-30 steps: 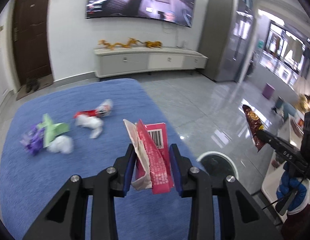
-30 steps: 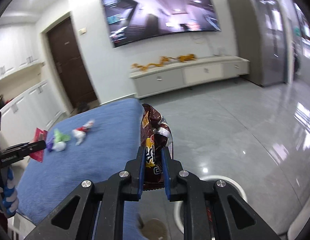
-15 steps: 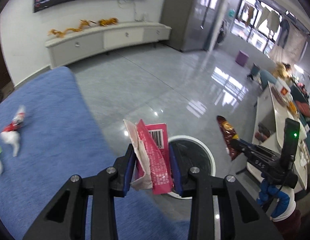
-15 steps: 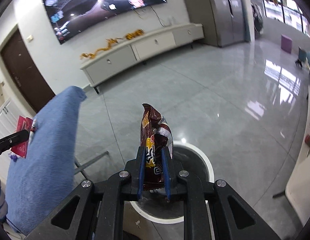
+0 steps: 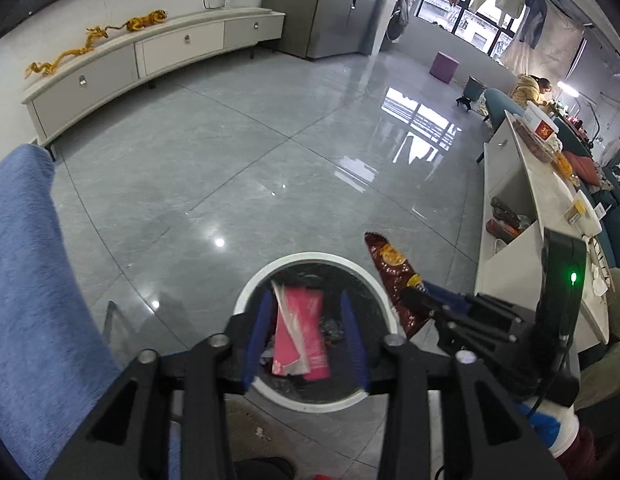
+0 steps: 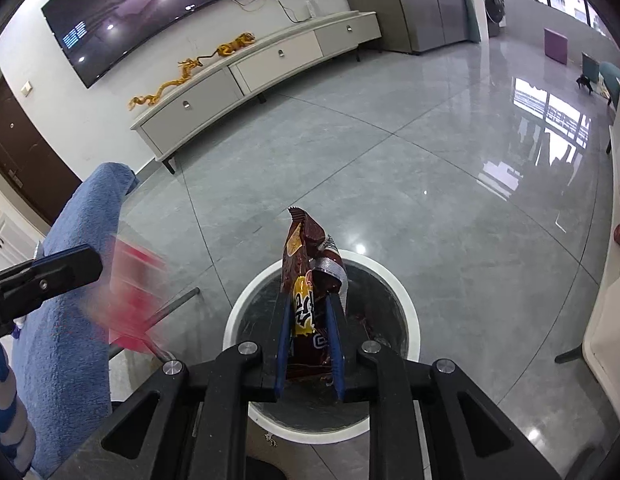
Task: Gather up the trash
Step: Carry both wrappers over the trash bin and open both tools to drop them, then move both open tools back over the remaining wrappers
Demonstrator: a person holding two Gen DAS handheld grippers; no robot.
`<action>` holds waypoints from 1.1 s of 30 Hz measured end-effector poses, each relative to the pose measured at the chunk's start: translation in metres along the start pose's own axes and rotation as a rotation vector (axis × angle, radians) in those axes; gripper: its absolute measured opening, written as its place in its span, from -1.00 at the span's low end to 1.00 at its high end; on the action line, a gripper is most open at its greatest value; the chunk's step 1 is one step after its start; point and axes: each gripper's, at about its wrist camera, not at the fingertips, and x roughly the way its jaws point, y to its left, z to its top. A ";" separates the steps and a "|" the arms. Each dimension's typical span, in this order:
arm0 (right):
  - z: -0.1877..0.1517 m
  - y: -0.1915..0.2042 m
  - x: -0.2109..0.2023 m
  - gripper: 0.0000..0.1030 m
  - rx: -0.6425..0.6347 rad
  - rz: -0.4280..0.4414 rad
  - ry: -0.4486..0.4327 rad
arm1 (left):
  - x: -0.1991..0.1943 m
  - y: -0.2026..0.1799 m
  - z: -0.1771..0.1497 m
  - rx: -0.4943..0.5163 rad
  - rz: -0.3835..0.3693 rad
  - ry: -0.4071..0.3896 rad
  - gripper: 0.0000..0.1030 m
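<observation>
Both grippers are hovering over the white-rimmed bin (image 5: 246, 300): left gripper (image 5: 306, 338) spread, pink wrapper (image 5: 300, 334) loose; right gripper (image 6: 310, 344) clamping the brown wrapper (image 6: 306, 276).

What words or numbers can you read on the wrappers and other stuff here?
None can be read for sure.
Brown snack bag: yellow and white print, cut off by the right gripper.
Pink wrapper: print blurred; it lies between the open left gripper fingers.
TV: white lines, too small.
Red and white box: logo too small.
</observation>
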 end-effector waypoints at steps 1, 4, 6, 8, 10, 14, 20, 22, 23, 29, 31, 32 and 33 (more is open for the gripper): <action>0.000 -0.002 0.001 -0.65 0.006 0.002 0.002 | 0.004 -0.001 0.002 -0.007 -0.003 -0.001 0.05; 0.000 -0.006 0.007 -0.65 0.019 0.004 0.014 | 0.012 -0.001 0.008 -0.015 -0.016 0.002 0.14; 0.000 -0.008 0.011 -0.65 0.031 0.007 0.020 | 0.013 -0.001 0.007 -0.019 -0.019 0.006 0.14; 0.001 -0.010 0.014 -0.65 0.039 0.005 0.026 | 0.012 -0.003 0.007 -0.020 -0.017 0.006 0.14; 0.001 -0.011 0.015 -0.64 0.044 0.002 0.029 | 0.012 -0.004 0.007 -0.021 -0.013 0.009 0.15; -0.001 -0.011 0.013 -0.57 0.046 -0.006 0.026 | 0.009 0.002 0.005 -0.033 -0.006 0.011 0.15; -0.001 -0.013 0.000 -0.38 0.058 -0.013 0.001 | -0.009 0.011 -0.004 -0.043 0.011 -0.010 0.17; -0.001 -0.014 -0.006 -0.32 0.062 -0.015 -0.010 | -0.019 0.015 -0.007 -0.051 0.023 -0.026 0.25; 0.000 -0.013 -0.009 -0.30 0.064 -0.016 -0.015 | -0.022 0.017 -0.009 -0.055 0.029 -0.033 0.30; 0.001 -0.002 -0.028 -0.25 0.051 -0.009 -0.050 | -0.059 0.037 -0.021 -0.087 0.083 -0.092 0.33; 0.000 0.003 -0.033 -0.22 0.042 -0.004 -0.060 | -0.072 0.046 -0.026 -0.101 0.101 -0.115 0.33; 0.001 0.006 -0.036 -0.21 0.038 -0.001 -0.066 | -0.078 0.051 -0.028 -0.107 0.111 -0.126 0.33; 0.001 0.010 -0.039 -0.21 0.031 0.003 -0.073 | -0.083 0.054 -0.030 -0.112 0.119 -0.134 0.33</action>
